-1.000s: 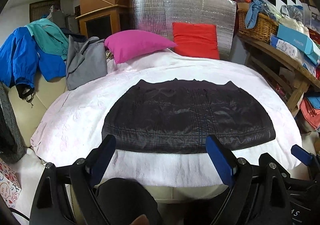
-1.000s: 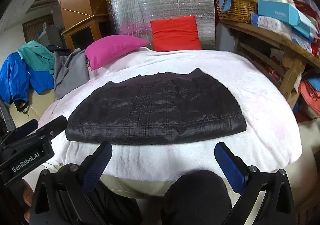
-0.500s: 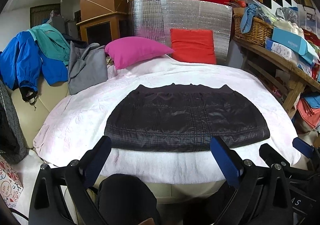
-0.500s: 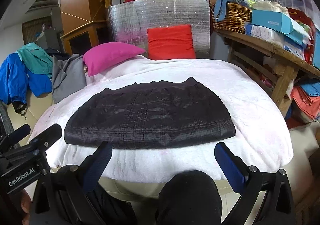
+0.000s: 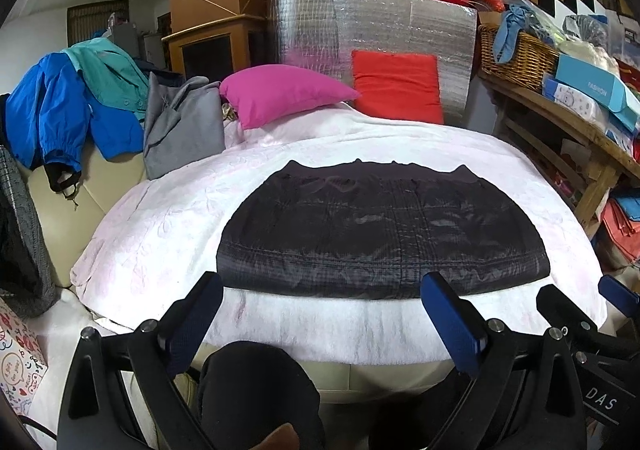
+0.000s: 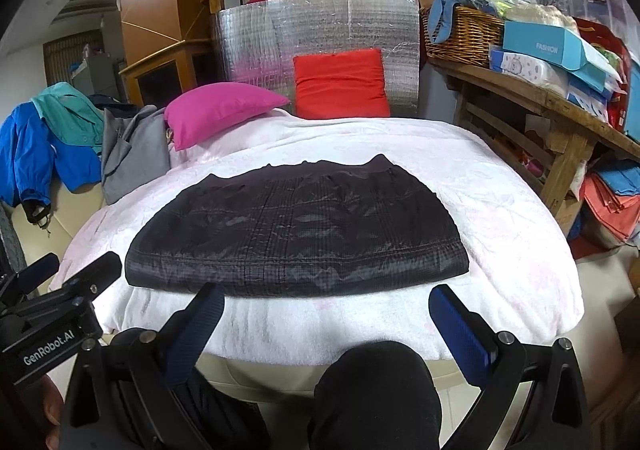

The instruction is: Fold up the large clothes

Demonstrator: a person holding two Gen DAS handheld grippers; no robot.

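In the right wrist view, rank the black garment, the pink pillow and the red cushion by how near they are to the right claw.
From the right claw, which is open and empty:
1. Black garment, spread flat on the white blanket just ahead of the claw.
2. Pink pillow, beyond the garment, to the left.
3. Red cushion, farthest back, upright against the silver panel.

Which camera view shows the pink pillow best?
The left wrist view shows the pink pillow best: it appears larger there, with its pointed corner reaching in front of the red cushion. The right wrist view shows the same pillow whole too, but smaller and farther left.
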